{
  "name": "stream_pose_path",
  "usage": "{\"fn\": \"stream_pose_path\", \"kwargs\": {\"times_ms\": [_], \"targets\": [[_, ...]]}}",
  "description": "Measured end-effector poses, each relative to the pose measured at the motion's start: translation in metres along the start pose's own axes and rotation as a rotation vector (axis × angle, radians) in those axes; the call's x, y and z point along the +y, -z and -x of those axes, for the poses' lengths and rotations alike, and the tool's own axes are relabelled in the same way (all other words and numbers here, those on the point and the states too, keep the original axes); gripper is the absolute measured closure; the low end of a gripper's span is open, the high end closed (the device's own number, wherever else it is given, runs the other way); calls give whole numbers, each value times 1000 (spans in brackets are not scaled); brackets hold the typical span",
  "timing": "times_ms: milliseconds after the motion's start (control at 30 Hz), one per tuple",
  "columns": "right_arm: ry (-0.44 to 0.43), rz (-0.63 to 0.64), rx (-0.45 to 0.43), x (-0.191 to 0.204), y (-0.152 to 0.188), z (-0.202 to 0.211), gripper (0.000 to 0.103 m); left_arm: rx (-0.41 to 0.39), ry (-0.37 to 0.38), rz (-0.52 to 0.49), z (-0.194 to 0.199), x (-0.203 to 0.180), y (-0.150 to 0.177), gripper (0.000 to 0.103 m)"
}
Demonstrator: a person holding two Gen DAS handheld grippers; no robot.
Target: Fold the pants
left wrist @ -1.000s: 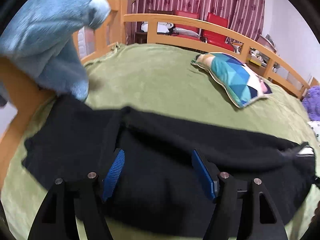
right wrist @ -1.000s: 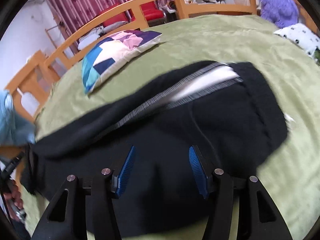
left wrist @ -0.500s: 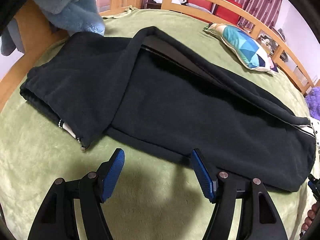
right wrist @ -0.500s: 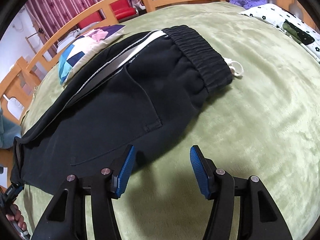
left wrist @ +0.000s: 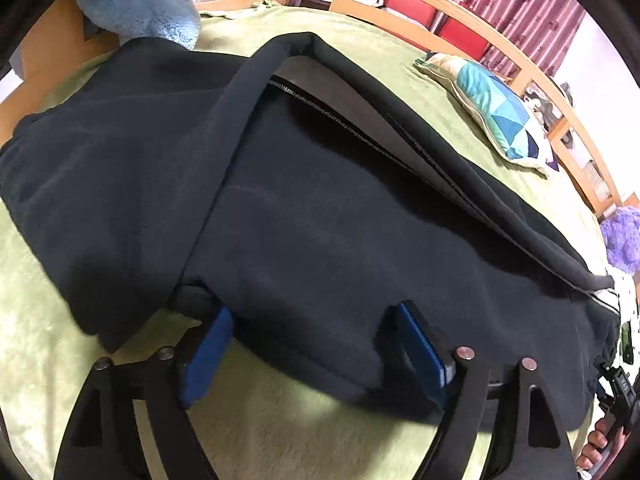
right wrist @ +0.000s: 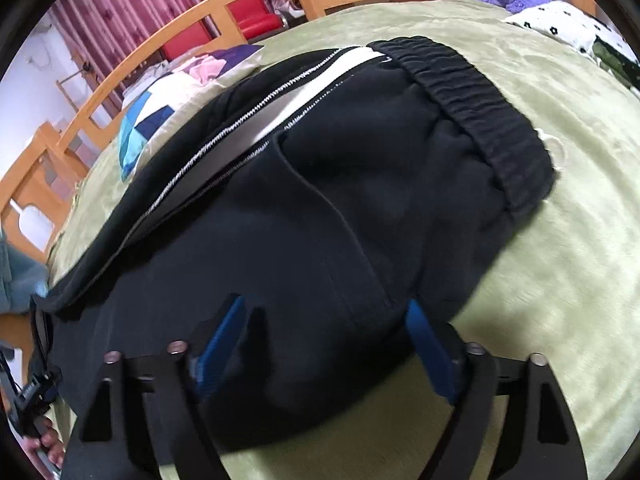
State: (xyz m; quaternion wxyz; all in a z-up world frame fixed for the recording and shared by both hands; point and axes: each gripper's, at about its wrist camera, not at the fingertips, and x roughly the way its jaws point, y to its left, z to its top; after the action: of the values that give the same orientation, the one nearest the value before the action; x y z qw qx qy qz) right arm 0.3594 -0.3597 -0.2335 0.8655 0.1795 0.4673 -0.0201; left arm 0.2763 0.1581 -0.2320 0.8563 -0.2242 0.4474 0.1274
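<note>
A pair of black fleece pants (left wrist: 328,216) with a ribbed elastic waistband (right wrist: 476,108) and a white side stripe edged by a zipper (right wrist: 256,120) lies folded lengthwise on a bed covered by a green plush blanket (right wrist: 560,240). The left claw (left wrist: 312,344), with blue-padded black fingers (left wrist: 208,352), hangs low over the near edge of the leg end; its jaws are opening, with the cloth's edge between them but not pinched. The right claw (right wrist: 328,336) is at the seat end near the waistband, its jaws also opening, straddling the fabric without gripping it. A patchwork cushion (left wrist: 492,116) lies on the blanket beyond the pants, near the wooden bed rail (right wrist: 168,44). A light blue fluffy cloth (left wrist: 148,4) hangs at the leg end.
</note>
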Motion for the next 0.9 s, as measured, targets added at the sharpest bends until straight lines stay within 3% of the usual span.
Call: {"fn": "stream_pose_path", "kwargs": {"times_ms": [100,133,167,200,233,267,300,367,600,700,900], "targets": [[-5,-44,-9,3,-9,-12,17,-18,-4,59,-2,0,-4,21],[6,-58,-10,5,-11,-15,22,-21,-2,74,-3,1,-6,21],[28,-60,-18,7,-12,-15,42,-25,-13,87,-2,2,-6,28],[70,-55,-24,8,-13,-14,53,-33,-41,92,0,2,-6,47],[87,-47,-26,8,-14,-13,67,-41,-57,92,3,6,-4,54],[64,-56,-31,5,-14,-8,78,-46,-58,92,5,9,-3,69],[28,-75,-39,-1,-12,-3,81,-50,-42,96,9,14,-2,82],[-36,-117,-51,-11,-10,5,87,-49,5,114,16,23,0,92],[-59,-116,-122,-11,8,49,94,-74,11,57,56,22,22,96],[-60,-120,-114,-21,21,66,95,-70,54,46,76,24,34,99],[-136,-188,-52,-51,43,87,92,-43,52,31,93,24,60,98]]}}
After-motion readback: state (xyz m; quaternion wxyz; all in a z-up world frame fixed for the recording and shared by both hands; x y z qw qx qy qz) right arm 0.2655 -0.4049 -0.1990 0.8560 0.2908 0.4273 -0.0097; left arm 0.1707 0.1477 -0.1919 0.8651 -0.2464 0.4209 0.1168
